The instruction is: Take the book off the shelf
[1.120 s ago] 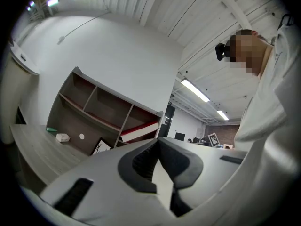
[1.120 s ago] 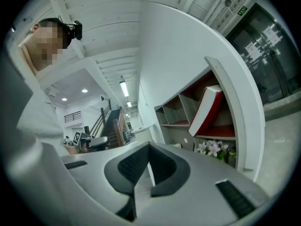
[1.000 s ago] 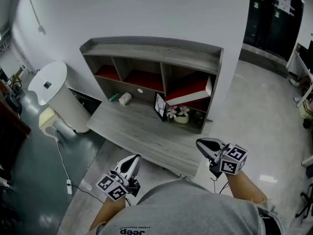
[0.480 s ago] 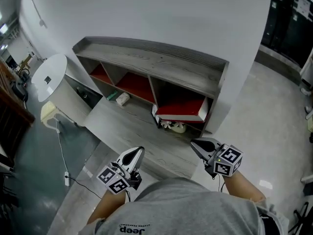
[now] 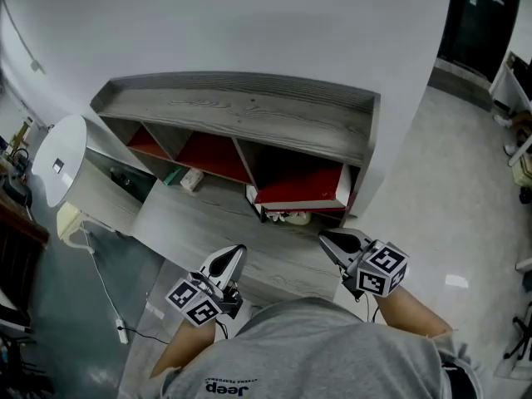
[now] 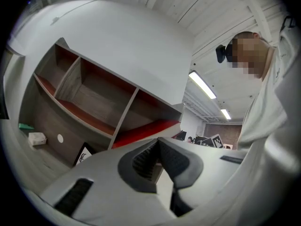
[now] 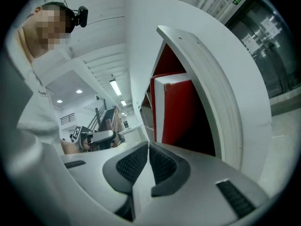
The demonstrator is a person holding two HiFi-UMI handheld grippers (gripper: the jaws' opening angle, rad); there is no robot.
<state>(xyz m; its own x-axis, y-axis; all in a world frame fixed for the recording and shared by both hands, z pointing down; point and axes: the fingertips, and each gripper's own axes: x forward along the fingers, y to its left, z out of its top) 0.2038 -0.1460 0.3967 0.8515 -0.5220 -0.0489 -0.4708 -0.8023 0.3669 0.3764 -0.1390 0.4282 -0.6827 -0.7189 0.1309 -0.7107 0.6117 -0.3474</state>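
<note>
The red book point(image 5: 303, 194) with white page edges lies across the right compartment of the grey shelf point(image 5: 241, 110), which is lined in red. My right gripper point(image 5: 337, 243) hovers just in front of that compartment, short of the book. In the right gripper view the book point(image 7: 174, 112) stands close ahead of the gripper point(image 7: 148, 145). Its jaws have just been opening a little, but the tips still look together, with nothing between them. My left gripper point(image 5: 229, 260) is shut and empty over the shelf's lower deck. The left gripper point(image 6: 157, 140) faces the open compartments point(image 6: 99, 98).
Under the book sit a small framed picture and a flower pot point(image 5: 291, 217). A white packet point(image 5: 192, 179) and a green item point(image 5: 172, 175) lie in the middle compartment. A white round-topped stand point(image 5: 58, 152) is left of the shelf, and a cable point(image 5: 104, 289) runs over the floor.
Both grippers have moved closer to the shelf. The head view now looks more steeply down on the shelf top, so less of the compartments shows.
</note>
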